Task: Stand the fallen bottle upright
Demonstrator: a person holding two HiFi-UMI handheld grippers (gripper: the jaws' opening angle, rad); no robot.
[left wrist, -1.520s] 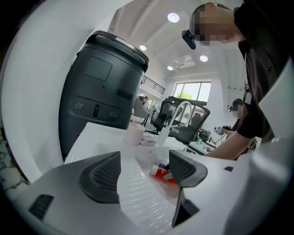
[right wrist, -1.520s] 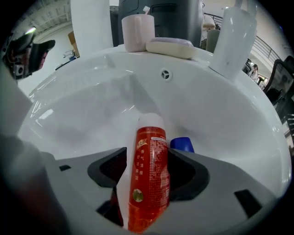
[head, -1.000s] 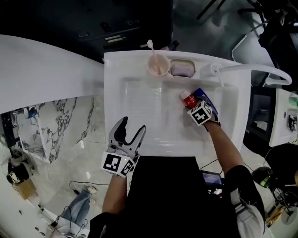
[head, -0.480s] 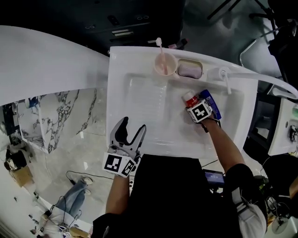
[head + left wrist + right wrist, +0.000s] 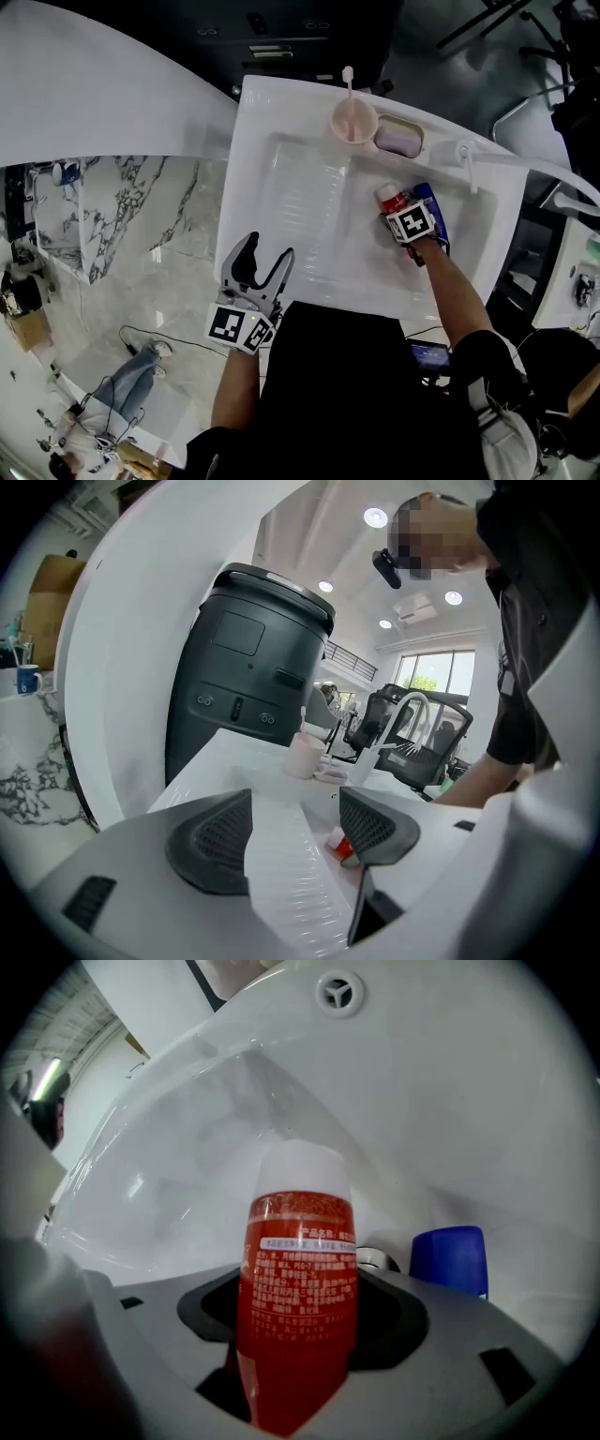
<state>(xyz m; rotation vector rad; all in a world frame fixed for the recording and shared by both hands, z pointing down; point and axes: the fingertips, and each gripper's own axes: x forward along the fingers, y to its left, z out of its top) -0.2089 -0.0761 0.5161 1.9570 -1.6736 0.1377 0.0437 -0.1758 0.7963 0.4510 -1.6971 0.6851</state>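
Note:
A red bottle (image 5: 394,200) with a white cap sits at the right side of the white sink basin (image 5: 300,187). My right gripper (image 5: 404,212) points steeply down over it. In the right gripper view the red bottle (image 5: 298,1269) fills the gap of the right gripper (image 5: 298,1321); the jaws are closing and both pads sit against its sides, its cap pointing away. I cannot tell whether it lies or stands. My left gripper (image 5: 267,248) hangs open over the sink's front left edge, nothing between its fingers (image 5: 211,841). The red bottle (image 5: 345,847) shows past its right finger.
A blue bottle (image 5: 433,208) stands right beside the red one, also the blue bottle (image 5: 450,1260) in the right gripper view. A pink cup (image 5: 353,119) with a toothbrush, a soap dish (image 5: 398,139) and the faucet (image 5: 469,155) line the back rim. A dark machine (image 5: 248,677) stands behind the sink.
The head view has swung, so the sink sits tilted in the frame. The right gripper stays over the red bottle. The left gripper keeps its open pose at the front edge.

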